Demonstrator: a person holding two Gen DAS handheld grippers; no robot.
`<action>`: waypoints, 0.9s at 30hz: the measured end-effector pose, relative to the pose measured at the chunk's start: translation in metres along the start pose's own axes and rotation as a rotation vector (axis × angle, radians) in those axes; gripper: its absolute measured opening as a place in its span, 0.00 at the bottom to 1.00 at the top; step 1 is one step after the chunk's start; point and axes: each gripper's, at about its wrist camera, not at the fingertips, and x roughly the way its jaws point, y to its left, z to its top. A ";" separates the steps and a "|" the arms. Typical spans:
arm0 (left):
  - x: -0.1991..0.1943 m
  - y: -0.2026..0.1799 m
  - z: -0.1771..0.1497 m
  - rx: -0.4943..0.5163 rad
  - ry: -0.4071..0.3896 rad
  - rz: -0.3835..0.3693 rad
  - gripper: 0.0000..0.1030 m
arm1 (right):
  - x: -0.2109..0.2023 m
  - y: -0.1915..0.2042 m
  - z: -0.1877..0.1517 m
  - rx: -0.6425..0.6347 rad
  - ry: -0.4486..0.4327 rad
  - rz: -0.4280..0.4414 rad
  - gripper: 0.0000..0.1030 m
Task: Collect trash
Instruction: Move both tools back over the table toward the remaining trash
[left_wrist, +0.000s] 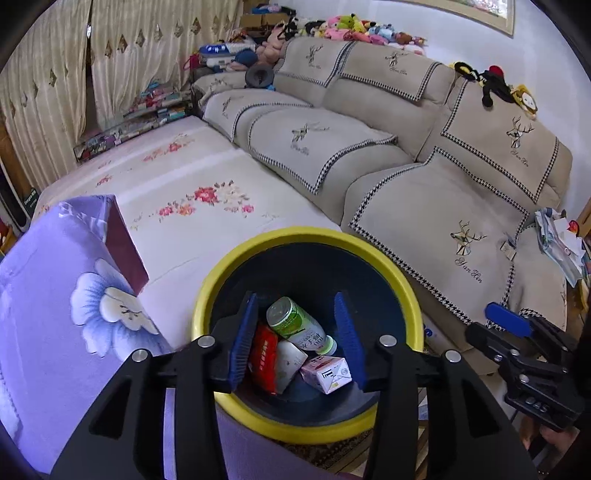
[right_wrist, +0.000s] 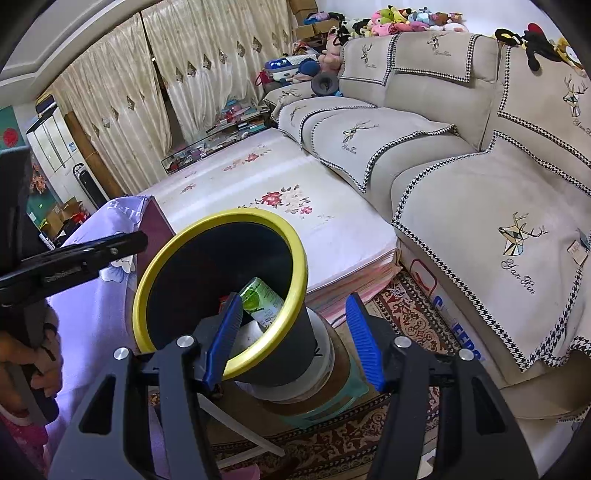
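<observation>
Where writing can be read at all, it sits mostly on the sofa covers (left_wrist: 461, 192): each beige panel carries an embroidered stag head with the script "Yan Xin" beneath it. Inside the bin (left_wrist: 236, 269), a dark tub with a thick yellow rim, the labels are less legible. A green-and-white bottle (left_wrist: 295, 325) lies on its side with Chinese characters on its white band, too small to make out. Beside it lies a red packet (left_wrist: 263, 354) with pale lettering, a white crumpled piece (left_wrist: 290, 363), and a small pink-and-white carton (left_wrist: 327, 373) with dark printed characters. All four rest on the bin's dark floor, touching one another.

The bin stands on stacked round containers (right_wrist: 321, 373) over a patterned rug (right_wrist: 406, 314), between a lilac flowered cloth (left_wrist: 55, 295) and the sofa.

Directly above the bin's mouth, the left gripper (left_wrist: 301, 336) hangs with its blue-padded jaws apart and nothing between them; the trash shows below through the gap. Near the bin's rim, the right gripper (right_wrist: 295, 339) has its jaws apart too, one pad crossing in front of the yellow rim in its own view; whether it touches cannot be told.
</observation>
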 end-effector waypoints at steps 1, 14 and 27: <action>-0.009 0.000 -0.002 0.008 -0.018 0.011 0.48 | 0.000 0.001 0.000 -0.001 0.000 0.001 0.54; -0.182 0.038 -0.074 -0.090 -0.235 0.127 0.91 | -0.003 0.047 -0.010 -0.078 0.023 0.049 0.54; -0.330 0.158 -0.221 -0.404 -0.343 0.528 0.95 | -0.007 0.200 -0.035 -0.338 0.075 0.236 0.56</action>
